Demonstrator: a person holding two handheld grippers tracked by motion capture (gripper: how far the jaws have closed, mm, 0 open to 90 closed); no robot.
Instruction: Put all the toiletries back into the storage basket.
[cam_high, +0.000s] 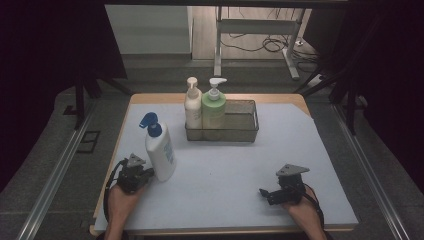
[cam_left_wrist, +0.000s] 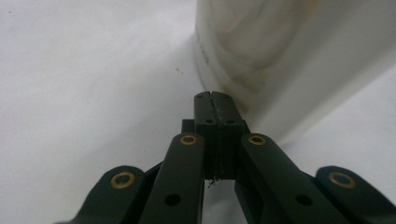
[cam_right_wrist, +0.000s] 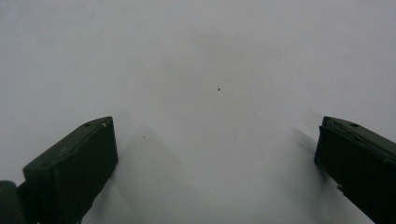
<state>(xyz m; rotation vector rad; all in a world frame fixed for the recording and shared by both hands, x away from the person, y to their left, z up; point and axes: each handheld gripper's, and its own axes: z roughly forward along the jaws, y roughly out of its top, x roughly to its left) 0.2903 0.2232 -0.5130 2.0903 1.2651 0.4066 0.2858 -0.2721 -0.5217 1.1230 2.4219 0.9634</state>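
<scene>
A white bottle (cam_high: 160, 150) with a blue pump top stands on the pale mat at the left. My left gripper (cam_high: 148, 173) sits low on the mat right beside the bottle's base. In the left gripper view its jaws (cam_left_wrist: 215, 100) are pressed flat together with nothing between them, and the bottle's white wall (cam_left_wrist: 280, 46) rises just beyond and to the right of the tips. My right gripper (cam_high: 265, 193) rests at the front right of the mat. Its jaws (cam_right_wrist: 217, 135) stand wide apart over bare mat.
A dark wire basket (cam_high: 250, 131) stands at the back middle of the table. It holds a cream pump bottle (cam_high: 192, 102) and a green pump bottle (cam_high: 213, 107) at its left end. The mat (cam_high: 225, 165) spreads between the two grippers.
</scene>
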